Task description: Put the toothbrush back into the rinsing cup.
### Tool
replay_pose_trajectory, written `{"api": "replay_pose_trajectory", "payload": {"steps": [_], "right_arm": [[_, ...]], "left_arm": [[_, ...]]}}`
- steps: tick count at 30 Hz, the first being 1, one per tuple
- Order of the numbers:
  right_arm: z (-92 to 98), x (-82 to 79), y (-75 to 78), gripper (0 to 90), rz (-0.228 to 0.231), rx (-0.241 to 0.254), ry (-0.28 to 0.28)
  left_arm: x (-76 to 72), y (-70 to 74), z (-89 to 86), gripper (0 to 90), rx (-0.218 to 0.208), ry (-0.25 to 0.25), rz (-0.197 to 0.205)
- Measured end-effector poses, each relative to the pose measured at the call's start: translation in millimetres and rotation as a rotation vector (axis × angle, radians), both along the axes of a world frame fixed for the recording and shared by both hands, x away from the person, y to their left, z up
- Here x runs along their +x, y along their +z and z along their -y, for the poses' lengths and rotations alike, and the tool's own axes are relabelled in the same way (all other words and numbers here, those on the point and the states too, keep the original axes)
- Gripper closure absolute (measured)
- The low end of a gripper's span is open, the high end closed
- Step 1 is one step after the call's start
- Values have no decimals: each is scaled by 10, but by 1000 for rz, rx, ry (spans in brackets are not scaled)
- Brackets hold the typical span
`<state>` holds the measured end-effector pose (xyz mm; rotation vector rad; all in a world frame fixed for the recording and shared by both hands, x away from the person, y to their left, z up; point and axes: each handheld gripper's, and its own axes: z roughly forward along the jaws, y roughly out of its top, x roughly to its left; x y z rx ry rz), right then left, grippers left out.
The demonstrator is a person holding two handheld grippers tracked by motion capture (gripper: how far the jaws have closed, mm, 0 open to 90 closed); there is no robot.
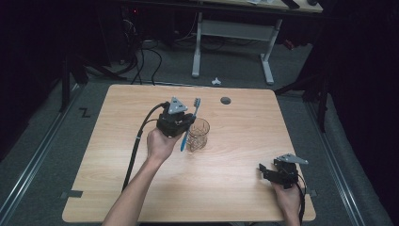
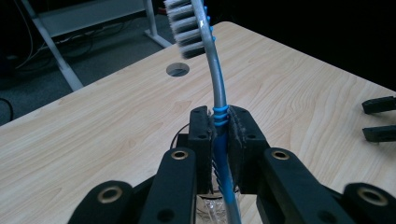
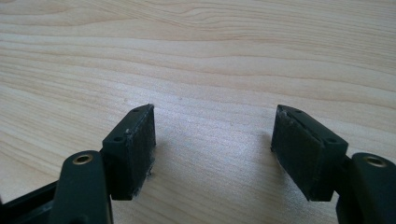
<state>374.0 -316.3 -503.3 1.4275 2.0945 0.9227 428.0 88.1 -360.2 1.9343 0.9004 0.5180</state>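
A blue and white toothbrush (image 1: 190,123) stands tilted with its bristle head (image 2: 186,29) up and away from me, and my left gripper (image 1: 183,123) is shut on its handle (image 2: 220,140). Its lower end hangs over a clear glass cup (image 1: 198,134), whose rim (image 2: 212,200) shows just beneath the jaws in the left gripper view. My right gripper (image 1: 264,170) rests on the table near the front right corner. It is open, with bare wood between its pads (image 3: 135,149).
The wooden table (image 1: 235,141) has a round cable hole (image 1: 226,100) near its far edge. The right gripper's jaws (image 2: 379,119) show at the right edge of the left gripper view. A white desk frame (image 1: 233,42) and cables lie on the floor beyond.
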Motion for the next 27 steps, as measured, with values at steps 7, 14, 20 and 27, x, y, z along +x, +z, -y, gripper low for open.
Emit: {"api": "replay_pose_trajectory", "payload": {"steps": [7, 14, 20, 27], "right_arm": [[-15, -2, -1, 309, 2, -13, 6], [-21, -5, -2, 309, 4, -20, 8], [-24, -6, -2, 309, 3, -20, 7], [-24, -7, -2, 309, 3, -21, 7]], "left_arm": [[37, -58, 20, 807, -25, 4, 16], [52, -74, 21, 807, -52, 6, 37], [82, -79, 39, 807, -74, 10, 49], [114, -63, 84, 807, -88, 12, 76]]}}
